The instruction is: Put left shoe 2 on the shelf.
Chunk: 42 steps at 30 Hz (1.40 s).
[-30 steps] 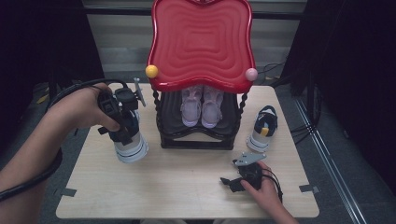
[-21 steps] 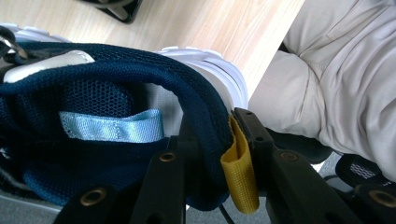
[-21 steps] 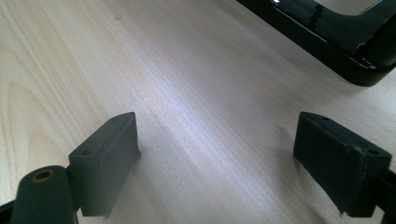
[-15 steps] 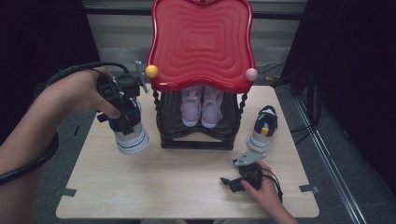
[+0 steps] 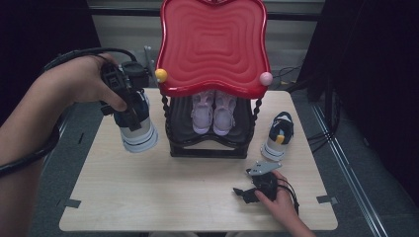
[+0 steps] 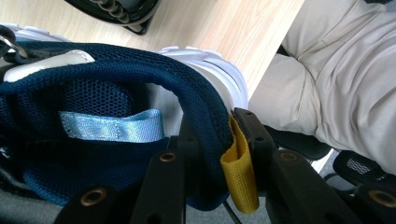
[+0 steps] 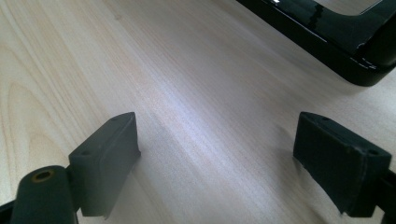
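A navy sneaker with a white sole [image 5: 137, 129] hangs above the table's left side, beside the rack. My left gripper [image 5: 131, 117] is shut on its heel collar. In the left gripper view the jaws pinch the padded collar [image 6: 205, 107] right by a yellow pull tab [image 6: 238, 172], with the sneaker's blue mesh lining [image 6: 93, 93] ahead of them. Its mate [image 5: 278, 136] stands on the table to the right of the rack. My right gripper [image 5: 242, 193] rests low on the table near the front right, and its jaws [image 7: 217, 137] are open over bare wood.
A black two-tier rack [image 5: 207, 147] with a wavy red top [image 5: 213, 47] stands at the table's middle back. A pink pair of shoes [image 5: 213, 111] sits on its lower shelf. The rack's black base [image 7: 327, 42] lies ahead of the right gripper. The wooden table [image 5: 163, 202] ends near the person's lap.
The left hand has lifted the navy sneaker off the table and carried it a little toward the back. The right hand and gripper have stayed put.
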Available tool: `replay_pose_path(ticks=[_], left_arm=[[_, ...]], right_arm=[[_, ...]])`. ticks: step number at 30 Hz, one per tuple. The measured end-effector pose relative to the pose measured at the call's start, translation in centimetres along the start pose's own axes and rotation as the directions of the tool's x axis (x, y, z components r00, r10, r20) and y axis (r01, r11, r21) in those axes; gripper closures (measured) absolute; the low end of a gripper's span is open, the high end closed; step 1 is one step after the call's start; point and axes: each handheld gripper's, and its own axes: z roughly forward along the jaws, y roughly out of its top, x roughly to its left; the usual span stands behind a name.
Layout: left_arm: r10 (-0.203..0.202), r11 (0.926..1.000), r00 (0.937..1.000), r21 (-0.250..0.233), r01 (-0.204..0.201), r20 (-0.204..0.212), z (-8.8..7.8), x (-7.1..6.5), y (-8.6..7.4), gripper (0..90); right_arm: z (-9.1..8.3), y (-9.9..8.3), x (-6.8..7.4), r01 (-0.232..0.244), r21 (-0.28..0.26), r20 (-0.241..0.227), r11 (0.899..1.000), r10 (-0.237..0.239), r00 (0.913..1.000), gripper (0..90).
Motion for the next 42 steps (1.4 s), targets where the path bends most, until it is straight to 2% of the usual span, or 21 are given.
replay_pose_path(ticks=[5,12,13,14,20,22,31,34,39,41,42], left_arm=[[0.017,0.9998,0.9997,-0.005,-0.017,-0.015,-1.1,-0.2,0.5,74.0],[0.011,0.9997,0.9997,-0.023,-0.012,-0.021,-2.5,-0.4,1.3,74.1],[0.026,0.9996,0.9993,-0.009,-0.027,-0.026,-2.7,-0.4,1.4,74.1],[0.017,0.9997,0.9994,-0.016,-0.018,-0.030,-2.8,-0.5,1.5,74.1],[0.026,0.9997,0.9990,-0.002,-0.026,-0.037,-3.6,-0.5,1.9,74.1],[0.010,0.9998,0.9990,-0.016,-0.010,-0.043,-3.8,-0.6,2.0,74.1],[-0.015,0.9999,0.9974,0.001,0.015,-0.070,-5.8,0.0,2.2,74.1],[-0.028,0.9994,0.9966,-0.020,0.026,-0.078,-6.5,0.1,2.3,74.1],[-0.038,0.9987,0.9920,-0.038,0.034,-0.121,-7.6,0.0,3.1,74.0],[-0.036,0.9985,0.9899,-0.044,0.031,-0.137,-8.1,-0.2,3.5,74.0],[-0.023,0.9992,0.9892,-0.036,0.018,-0.145,-8.2,-0.3,3.7,74.0]], right_arm=[[0.0,0.0,0.0,-0.002,0.001,-0.001,1.000,0.002,1.0000,13.4],[0.0,0.0,0.0,0.000,0.000,-0.001,1.000,0.000,1.0000,13.4],[0.0,0.0,0.0,0.000,0.000,0.000,1.000,0.000,1.0000,13.4],[0.0,0.0,0.0,-0.001,0.000,0.000,1.000,0.001,1.0000,13.4],[0.0,0.0,0.0,-0.001,0.000,0.000,1.000,0.001,1.0000,13.4],[0.0,0.0,0.0,-0.001,0.000,0.000,1.000,0.001,1.0000,13.4],[0.0,0.0,0.0,-0.001,0.000,0.000,1.000,0.001,1.0000,13.4],[0.0,0.0,0.0,-0.001,0.000,0.000,1.000,0.001,1.0000,13.4],[0.0,0.0,0.0,0.000,0.000,0.000,1.000,0.000,1.0000,13.4],[0.0,0.0,0.0,0.000,0.000,0.000,1.000,0.000,1.0000,13.4],[0.0,0.0,0.0,0.000,0.000,0.000,1.000,0.000,1.0000,13.4]])
